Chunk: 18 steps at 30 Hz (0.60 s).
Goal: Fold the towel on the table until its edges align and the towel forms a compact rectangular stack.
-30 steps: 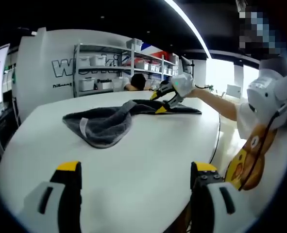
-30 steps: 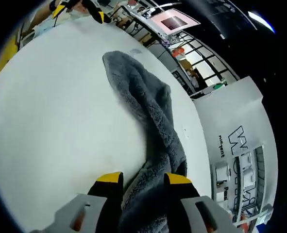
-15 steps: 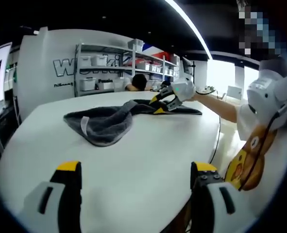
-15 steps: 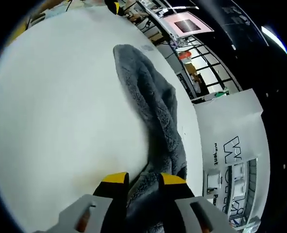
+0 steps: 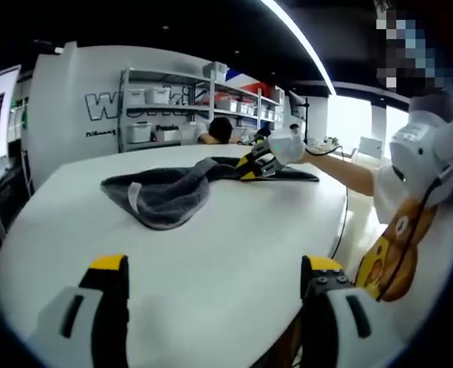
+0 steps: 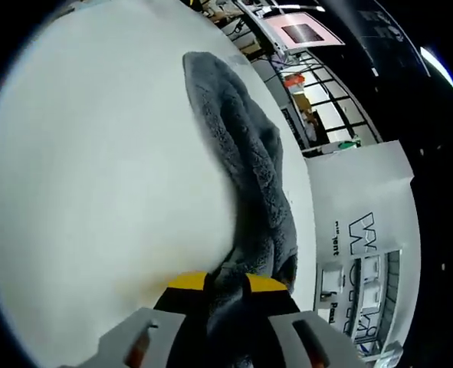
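A dark grey towel (image 5: 165,195) lies crumpled and stretched across the far half of the round white table (image 5: 211,253). In the left gripper view my left gripper (image 5: 215,268) is open over the table's near part, well short of the towel, with nothing between its yellow-tipped jaws. My right gripper (image 5: 255,162) shows there at the towel's right end, held by a person's arm. In the right gripper view the right gripper (image 6: 226,284) is shut on a fold of the towel (image 6: 245,165), which runs away from the jaws in a long ridge.
Shelving with white bins (image 5: 180,107) stands behind the table, and a person (image 5: 218,129) sits beyond it. A person in a white shirt (image 5: 410,192) stands at the table's right edge. A screen (image 6: 299,32) is past the table's far side.
The right gripper's jaws have closed onto the towel's end. The left gripper has held still.
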{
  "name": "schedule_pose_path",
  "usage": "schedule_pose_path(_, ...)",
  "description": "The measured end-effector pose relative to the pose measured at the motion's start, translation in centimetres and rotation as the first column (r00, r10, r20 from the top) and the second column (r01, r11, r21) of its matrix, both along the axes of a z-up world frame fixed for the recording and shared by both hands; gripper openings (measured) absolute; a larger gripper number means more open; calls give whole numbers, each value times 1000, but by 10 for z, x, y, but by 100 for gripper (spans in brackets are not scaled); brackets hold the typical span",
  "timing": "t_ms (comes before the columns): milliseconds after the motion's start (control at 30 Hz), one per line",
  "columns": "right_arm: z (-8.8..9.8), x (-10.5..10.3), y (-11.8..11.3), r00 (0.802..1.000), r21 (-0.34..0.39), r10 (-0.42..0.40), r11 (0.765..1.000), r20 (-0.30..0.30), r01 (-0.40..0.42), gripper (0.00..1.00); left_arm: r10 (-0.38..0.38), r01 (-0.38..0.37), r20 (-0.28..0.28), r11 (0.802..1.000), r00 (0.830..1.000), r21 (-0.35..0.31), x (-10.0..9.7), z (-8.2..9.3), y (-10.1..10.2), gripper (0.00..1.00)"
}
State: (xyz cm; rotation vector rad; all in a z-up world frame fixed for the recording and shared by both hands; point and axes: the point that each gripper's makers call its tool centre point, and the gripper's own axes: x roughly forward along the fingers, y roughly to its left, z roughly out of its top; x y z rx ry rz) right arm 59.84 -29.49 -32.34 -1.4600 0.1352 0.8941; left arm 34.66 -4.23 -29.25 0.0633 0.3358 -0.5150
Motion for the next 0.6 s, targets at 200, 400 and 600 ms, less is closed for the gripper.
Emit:
schedule_pose_path(200,-4,6,-1,1000,1,-14,1000,-21,14,12,4,-4,-2,1000,1000,-4,-1,-1,2,98)
schedule_pose_path(400,-4,7,-1,998,31,-31,999,-56,33,3,7,-7,0,1000,1000,-3,-2,0,5,98)
schedule_pose_path(600,6,0,0,996,95,-35,995,-84,43,2,4,-4,-1,1000,1000,-1,-2,0,4,98)
